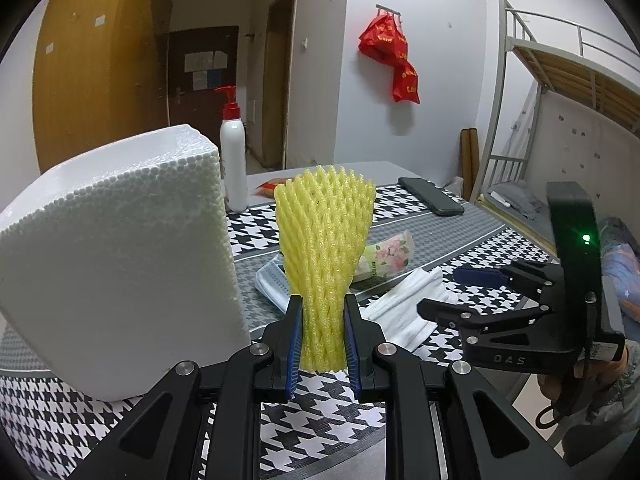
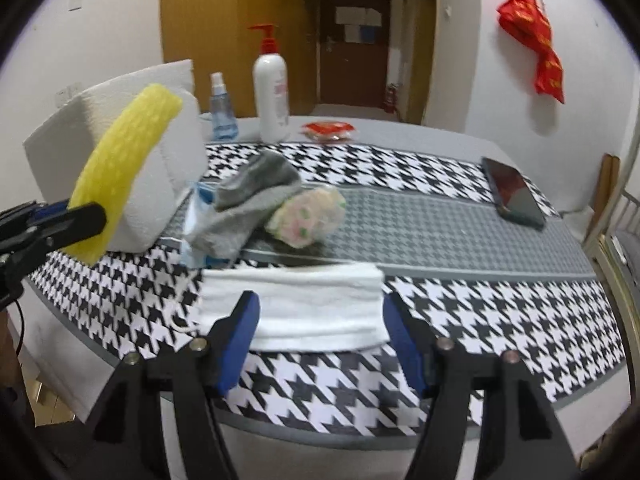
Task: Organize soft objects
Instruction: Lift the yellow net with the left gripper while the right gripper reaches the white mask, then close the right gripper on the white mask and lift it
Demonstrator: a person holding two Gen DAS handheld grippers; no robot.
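Observation:
My left gripper (image 1: 323, 320) is shut on a yellow foam fruit net (image 1: 326, 240) and holds it upright above the table, next to a white foam block (image 1: 120, 256). The net (image 2: 124, 168) and left gripper (image 2: 60, 220) also show at the left of the right wrist view, in front of the block (image 2: 160, 184). My right gripper (image 2: 320, 320) is open, its fingers on either side of a folded white towel (image 2: 296, 300) on the table; it shows in the left wrist view (image 1: 448, 292) beside the towel (image 1: 404, 308). A grey sock (image 2: 248, 204), a blue mask (image 2: 196, 224) and a floral tissue pack (image 2: 308, 216) lie in a pile.
A houndstooth cloth (image 2: 460, 312) covers the table. A white pump bottle (image 2: 272, 92), a small spray bottle (image 2: 222, 108) and a red snack packet (image 2: 328, 130) stand at the back. A black phone (image 2: 512, 192) lies at the right. A bunk bed frame (image 1: 560, 80) stands to the right.

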